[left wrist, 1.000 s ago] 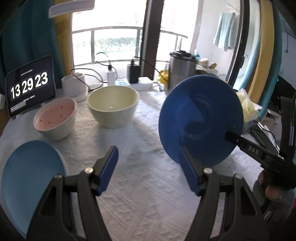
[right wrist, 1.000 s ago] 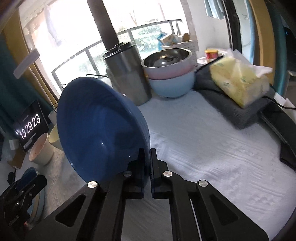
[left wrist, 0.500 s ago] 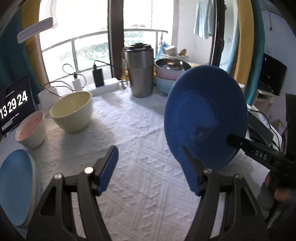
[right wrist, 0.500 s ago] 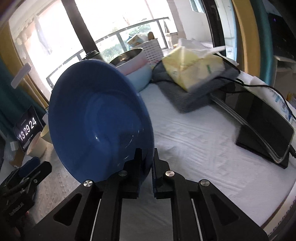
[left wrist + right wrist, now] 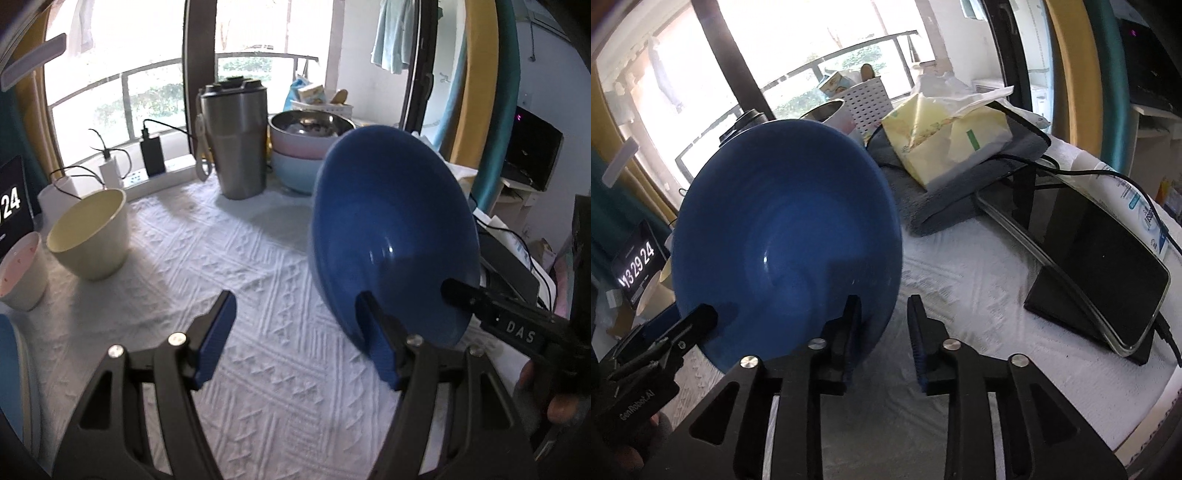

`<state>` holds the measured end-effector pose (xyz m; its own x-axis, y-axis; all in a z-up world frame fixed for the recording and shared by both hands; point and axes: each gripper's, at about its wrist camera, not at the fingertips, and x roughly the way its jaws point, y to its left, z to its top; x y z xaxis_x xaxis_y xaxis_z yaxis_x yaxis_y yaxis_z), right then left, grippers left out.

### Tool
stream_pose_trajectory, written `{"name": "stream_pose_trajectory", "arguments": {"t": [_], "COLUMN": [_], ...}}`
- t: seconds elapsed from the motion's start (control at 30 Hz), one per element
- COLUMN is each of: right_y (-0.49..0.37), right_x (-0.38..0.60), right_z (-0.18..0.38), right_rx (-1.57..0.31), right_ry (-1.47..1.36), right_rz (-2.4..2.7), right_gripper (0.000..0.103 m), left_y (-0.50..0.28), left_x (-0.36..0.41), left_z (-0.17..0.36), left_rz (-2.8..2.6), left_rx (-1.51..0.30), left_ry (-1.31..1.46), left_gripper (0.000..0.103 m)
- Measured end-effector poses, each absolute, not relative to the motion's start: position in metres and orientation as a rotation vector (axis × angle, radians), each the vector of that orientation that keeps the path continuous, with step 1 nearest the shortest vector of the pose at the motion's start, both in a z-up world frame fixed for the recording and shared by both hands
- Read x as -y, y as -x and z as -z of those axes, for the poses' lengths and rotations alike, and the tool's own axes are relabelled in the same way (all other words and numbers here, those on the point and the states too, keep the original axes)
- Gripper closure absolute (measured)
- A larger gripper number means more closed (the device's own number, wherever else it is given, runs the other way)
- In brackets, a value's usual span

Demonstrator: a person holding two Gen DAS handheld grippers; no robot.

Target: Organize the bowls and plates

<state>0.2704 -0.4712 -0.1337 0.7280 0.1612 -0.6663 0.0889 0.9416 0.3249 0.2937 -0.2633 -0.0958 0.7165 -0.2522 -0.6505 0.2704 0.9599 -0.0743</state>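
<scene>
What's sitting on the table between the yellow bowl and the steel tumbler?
Nothing: in the left wrist view, only bare white cloth lies between the yellow bowl and the tumbler.

the blue plate (image 5: 391,229) between my tongs looks glazed and glossy, with small highlights. the cloth (image 5: 258,295) over the surface is white, matt, woven with a raised pattern. the tumbler (image 5: 236,144) is brushed metal with a dull sheen. my left tongs (image 5: 295,339) are matt black plastic with ribbed blue pads (image 5: 218,336).

Probably home, balcony laundry (image 5: 388,51), bowls (image 5: 306,147)
</scene>
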Motion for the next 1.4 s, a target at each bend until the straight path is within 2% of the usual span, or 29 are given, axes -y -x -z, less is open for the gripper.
{"name": "stream_pose_trajectory", "arguments": {"t": [0.07, 0.17, 0.27, 0.37, 0.47, 1.4], "right_y": [-0.273, -0.275, -0.275, -0.271, -0.266, -0.214], "right_x": [0.473, 0.474, 0.47, 0.462, 0.449, 0.324], "right_z": [0.135, 0.135, 0.13, 0.121, 0.112, 0.081], "right_rx": [-0.76, -0.762, -0.746, -0.722, -0.7, -0.688], "right_ry": [-0.367, -0.396, -0.409, -0.403, -0.383, -0.277], "right_rz": [-0.028, -0.025, -0.03, -0.046, -0.058, -0.13], "right_gripper": [0.066, 0.064, 0.064, 0.064, 0.061, 0.058], "left_y": [-0.295, -0.298, -0.299, -0.295, -0.29, -0.204], "left_x": [0.265, 0.268, 0.269, 0.267, 0.261, 0.128], "left_z": [0.097, 0.098, 0.099, 0.097, 0.094, 0.061], "left_rz": [0.303, 0.33, 0.367, 0.403, 0.396, 0.32], "left_rx": [-0.71, -0.715, -0.723, -0.712, -0.702, -0.589], "left_ry": [-0.026, -0.038, -0.044, -0.046, -0.044, 0.053], "left_gripper": [0.037, 0.055, 0.068, 0.075, 0.076, 0.075]}}
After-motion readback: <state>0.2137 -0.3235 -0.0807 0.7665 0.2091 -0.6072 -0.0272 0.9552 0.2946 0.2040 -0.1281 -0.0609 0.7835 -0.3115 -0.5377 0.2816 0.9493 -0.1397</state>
